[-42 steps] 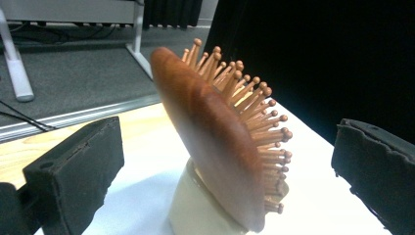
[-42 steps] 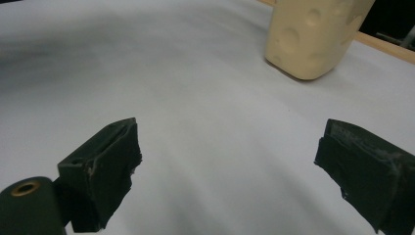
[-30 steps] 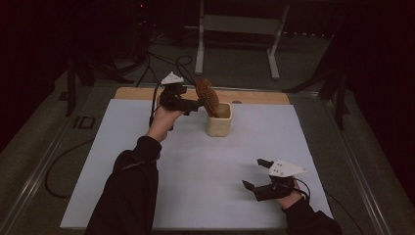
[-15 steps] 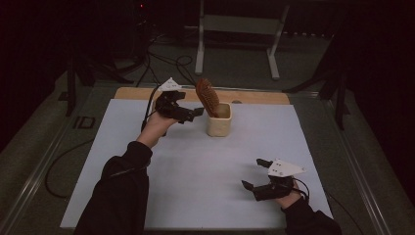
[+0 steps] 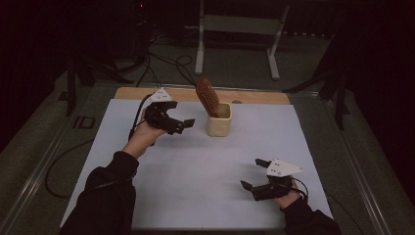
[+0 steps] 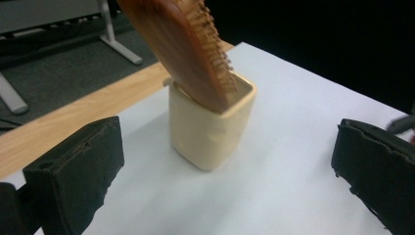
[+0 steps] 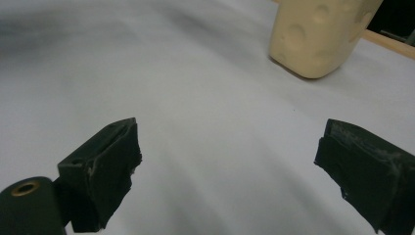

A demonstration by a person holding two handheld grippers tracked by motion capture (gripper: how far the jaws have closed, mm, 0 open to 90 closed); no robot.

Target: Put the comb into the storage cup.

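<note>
Hairbrush [image 5: 207, 96] stands head-up in the cream cup [image 5: 219, 120], leaning toward eleven o'clock with its handle buried inside; the cup sits on the white sheet [image 5: 205, 166] near the far edge, at about twelve o'clock from the middle of the table, just in front of the wooden strip [image 5: 254, 97]; in the left gripper view the brush [image 6: 188, 46] shows a smooth wooden back and a pad of pale bristles facing right, resting against the rim of the cup [image 6: 210, 127].

I judge the brush light and stiff, its polished back likely slippery, its bristles springy and poor to clamp; the best hold, to my mind, is across the two narrow edges of the wooden head just above the rim, or the neck if it lifts clear; the cup looks thick-walled and may be ceramic, so it could tip or chip if the brush drags on it.

My left gripper [image 5: 178, 125] hovers at nine o'clock of the cup, just beside it, jaws spread wide and holding nothing; my right gripper [image 5: 254, 174] rests low at about five o'clock, well apart from the cup, jaws also wide apart and empty; its own view shows the cup's [image 7: 320, 34] dimpled wall far ahead.
</note>
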